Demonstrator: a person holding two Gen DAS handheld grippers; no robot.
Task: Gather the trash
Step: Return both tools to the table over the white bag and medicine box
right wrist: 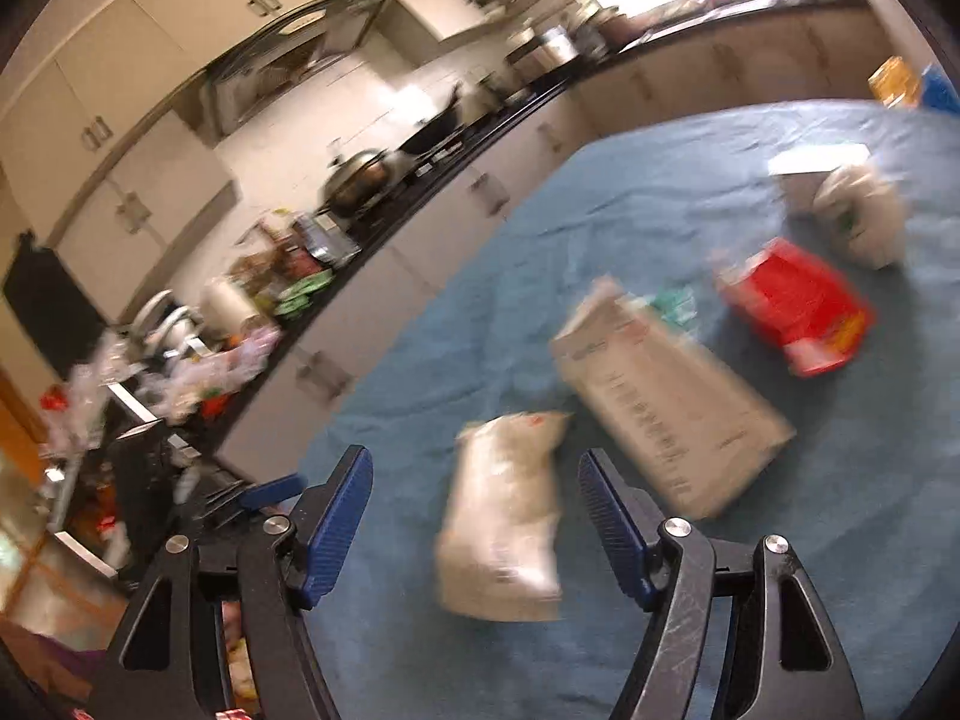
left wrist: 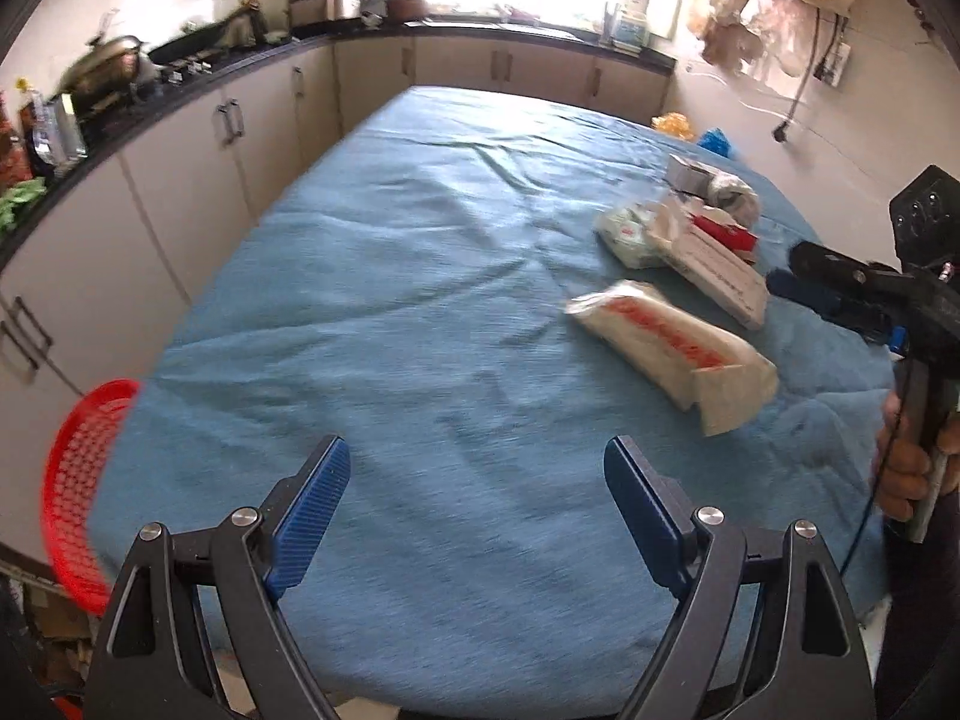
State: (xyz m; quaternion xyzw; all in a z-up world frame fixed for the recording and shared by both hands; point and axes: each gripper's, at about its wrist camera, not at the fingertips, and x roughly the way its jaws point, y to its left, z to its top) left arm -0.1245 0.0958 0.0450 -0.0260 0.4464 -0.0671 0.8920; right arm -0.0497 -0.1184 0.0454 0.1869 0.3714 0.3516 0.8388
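A: Left gripper (left wrist: 477, 504) had its jaws wide apart, nothing between, over bare blue cloth (left wrist: 372, 300). Red basket (left wrist: 78, 492) was at the table's left edge, half cut off.

B: Right gripper (right wrist: 474, 516) was also spread, empty. White packet (right wrist: 507, 510) lay on the cloth just beyond its tips; blur hid any print.

A: Behind it, the long pale box (right wrist: 672, 396), then probably a red carton (right wrist: 798, 306). Only the left view caught the hand (left wrist: 906, 462) on the right tool.

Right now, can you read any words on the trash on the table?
None can be read.
White pack: red print, blurred.
Long carton: rows of print, blurred.
Red box: yellow marks, blurred.
Small box: too small.
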